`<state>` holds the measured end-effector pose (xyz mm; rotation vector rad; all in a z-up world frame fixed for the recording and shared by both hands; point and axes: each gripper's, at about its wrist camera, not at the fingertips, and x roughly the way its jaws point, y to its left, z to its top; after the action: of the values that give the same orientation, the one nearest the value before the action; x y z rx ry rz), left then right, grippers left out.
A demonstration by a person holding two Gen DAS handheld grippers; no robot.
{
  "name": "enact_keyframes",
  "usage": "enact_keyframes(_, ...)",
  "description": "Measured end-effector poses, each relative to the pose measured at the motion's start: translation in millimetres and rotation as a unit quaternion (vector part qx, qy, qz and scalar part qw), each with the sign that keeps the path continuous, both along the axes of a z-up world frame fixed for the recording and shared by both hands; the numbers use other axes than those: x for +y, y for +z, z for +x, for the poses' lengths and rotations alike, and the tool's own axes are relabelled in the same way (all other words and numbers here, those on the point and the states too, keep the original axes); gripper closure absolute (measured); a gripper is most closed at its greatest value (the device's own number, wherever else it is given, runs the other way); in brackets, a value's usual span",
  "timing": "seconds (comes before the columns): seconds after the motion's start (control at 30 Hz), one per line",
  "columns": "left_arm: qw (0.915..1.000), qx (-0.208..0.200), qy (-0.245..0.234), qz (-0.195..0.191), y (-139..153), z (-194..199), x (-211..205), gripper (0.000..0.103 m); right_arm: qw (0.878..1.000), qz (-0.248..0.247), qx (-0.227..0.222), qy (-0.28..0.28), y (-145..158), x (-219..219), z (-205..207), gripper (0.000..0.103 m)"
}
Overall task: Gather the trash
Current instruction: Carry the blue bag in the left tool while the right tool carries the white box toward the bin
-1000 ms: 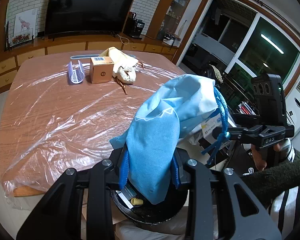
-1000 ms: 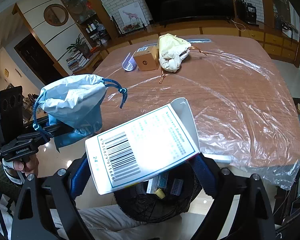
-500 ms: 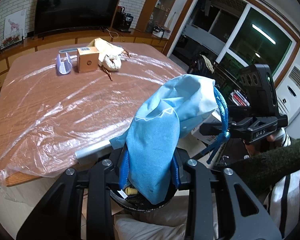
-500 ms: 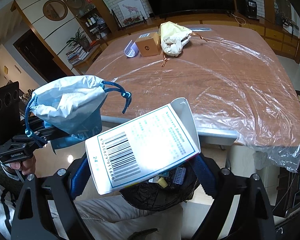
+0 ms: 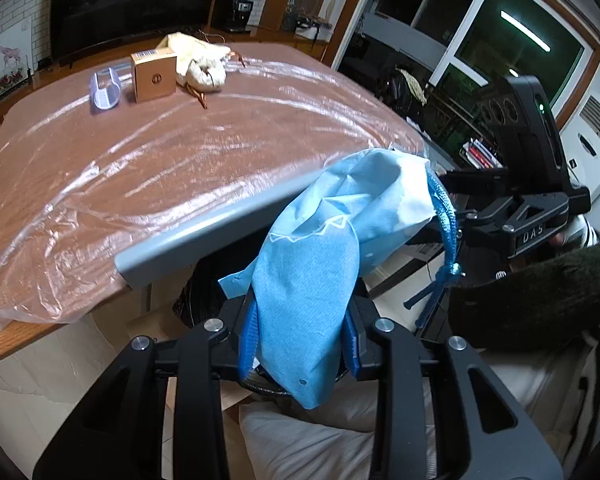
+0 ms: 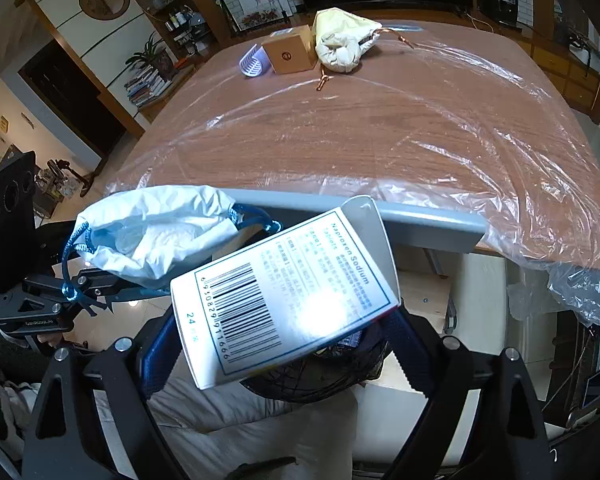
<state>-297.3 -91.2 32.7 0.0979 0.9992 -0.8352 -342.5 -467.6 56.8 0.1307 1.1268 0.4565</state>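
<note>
My left gripper (image 5: pixel 300 344) is shut on a light blue drawstring bag (image 5: pixel 324 264), which stands up from the jaws; the bag also shows in the right wrist view (image 6: pixel 156 240). My right gripper (image 6: pixel 276 340) is shut on a white medicine box (image 6: pixel 284 296) with a barcode. Both are held off the table's near edge, above a black mesh trash bin (image 6: pixel 324 372) on the floor, partly hidden by the box. The bin's rim shows under the bag in the left wrist view (image 5: pixel 268 384).
The wooden table (image 6: pixel 380 128) is covered in clear plastic sheet. At its far end lie a brown cardboard box (image 6: pixel 290 54), a cream cloth pouch (image 6: pixel 342 42) and a pale purple ribbed plastic piece (image 6: pixel 252 62). A TV and cabinets stand behind.
Both grippers have moved back and down from the table with their loads; the table edge is now above and ahead of them, and the bin is closer underneath.
</note>
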Motion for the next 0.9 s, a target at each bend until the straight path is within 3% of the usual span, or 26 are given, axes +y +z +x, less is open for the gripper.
enact_keyframes(0.9, 0.9944, 0.036, -0.02, 0.097, -70.9, 2.6, -10.9, 0.068, 0.996, -0.05, 0.053, 0.052, -64.3, 26.2, 8.6, 0.014)
